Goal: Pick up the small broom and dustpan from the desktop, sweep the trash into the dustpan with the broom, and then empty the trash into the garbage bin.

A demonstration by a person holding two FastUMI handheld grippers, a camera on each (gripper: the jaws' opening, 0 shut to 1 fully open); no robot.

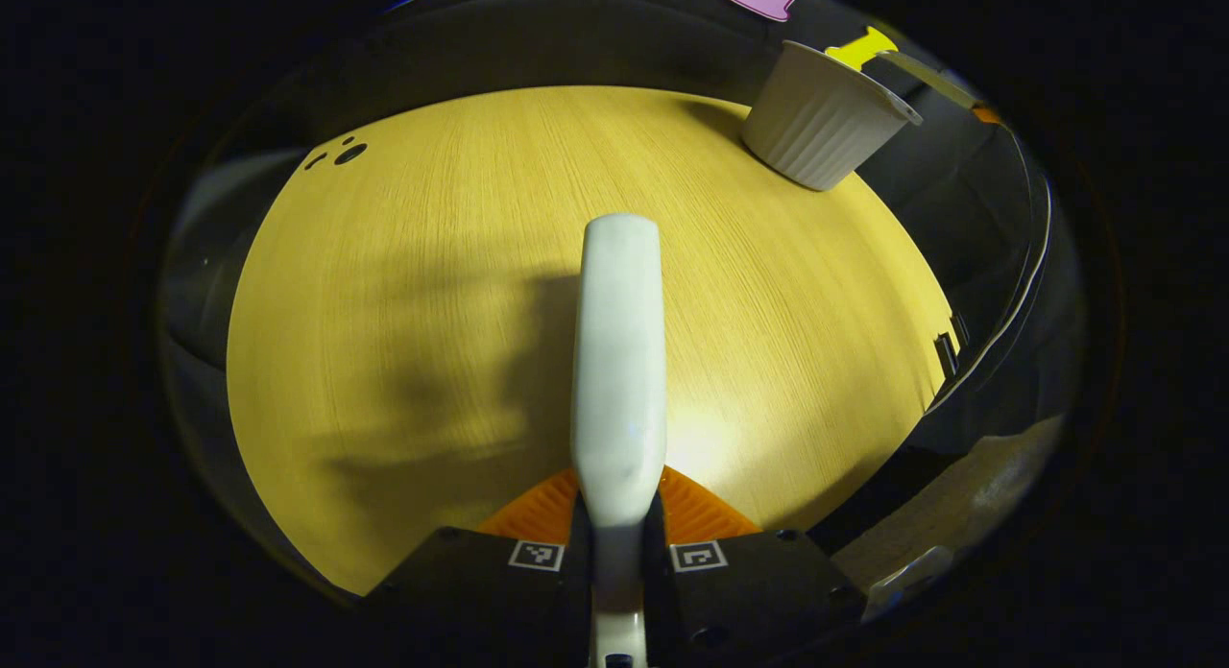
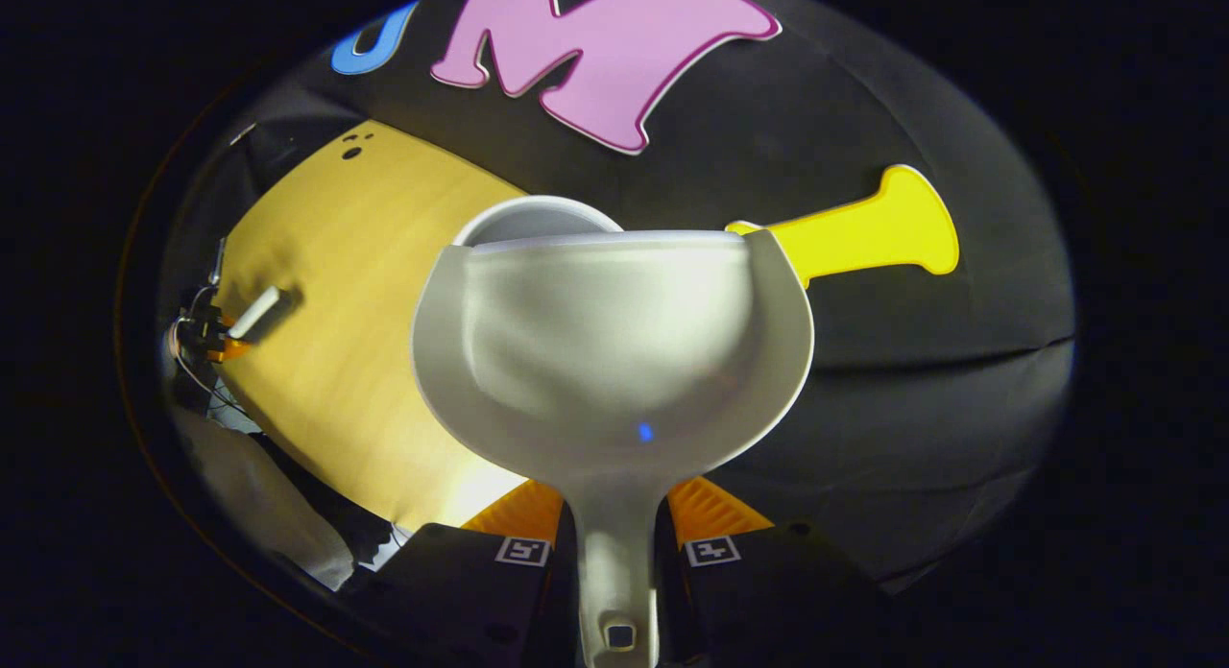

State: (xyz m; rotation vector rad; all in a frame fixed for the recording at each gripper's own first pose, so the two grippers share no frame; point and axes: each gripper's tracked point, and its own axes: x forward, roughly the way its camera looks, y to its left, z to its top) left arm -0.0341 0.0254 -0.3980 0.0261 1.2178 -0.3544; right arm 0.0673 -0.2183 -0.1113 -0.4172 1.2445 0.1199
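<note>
A yellow wooden desktop (image 1: 403, 294) is seen in front of the black booth wall. In the left gripper view, the broom (image 1: 619, 361) is held tight in the left gripper (image 1: 617, 514), out over the wood. At the far right edge the garbage bin (image 1: 821, 121) is found. In the right gripper view, the dustpan (image 2: 614, 351) is gripped by its handle in the right gripper (image 2: 619, 543), with its front lip over the bin. If the pan is tipped off to one side, trash could be spilled outside the bin.
</note>
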